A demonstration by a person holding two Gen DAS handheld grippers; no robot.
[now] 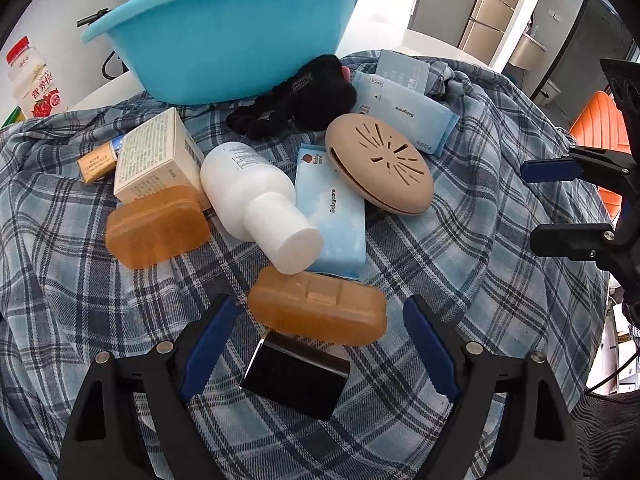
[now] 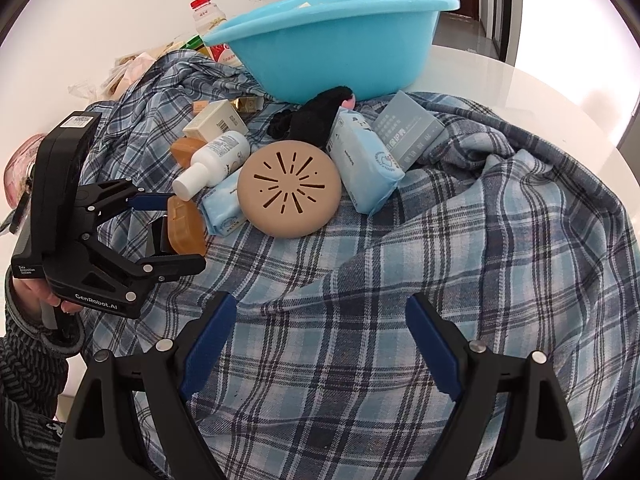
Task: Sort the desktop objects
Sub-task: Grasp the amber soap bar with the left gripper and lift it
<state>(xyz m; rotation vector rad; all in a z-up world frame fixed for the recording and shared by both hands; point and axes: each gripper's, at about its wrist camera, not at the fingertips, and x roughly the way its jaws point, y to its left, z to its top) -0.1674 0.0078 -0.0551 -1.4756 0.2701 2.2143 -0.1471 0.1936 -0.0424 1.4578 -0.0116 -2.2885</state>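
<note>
A blue basin (image 1: 224, 36) stands at the back of a plaid cloth (image 1: 460, 280). In front of it lie a white bottle (image 1: 256, 204), two amber soap bars (image 1: 316, 308) (image 1: 156, 226), a beige round disc (image 1: 378, 164), blue Babycare tissue packs (image 1: 334, 216) (image 1: 404, 116), a cream box (image 1: 158, 158), a black hair band (image 1: 296, 104) and a black shiny box (image 1: 298, 380). My left gripper (image 1: 316, 340) is open, its fingers on either side of the near soap bar and the black box. My right gripper (image 2: 320, 344) is open and empty over bare cloth (image 2: 440, 260), right of the pile.
A red-capped drink bottle (image 1: 34, 80) stands at the far left beyond the cloth. A grey card pack (image 2: 408, 132) leans behind the tissue pack (image 2: 360, 160). The white table top (image 2: 520, 92) shows beyond the cloth at the right. An orange chair (image 1: 600, 128) is off the right edge.
</note>
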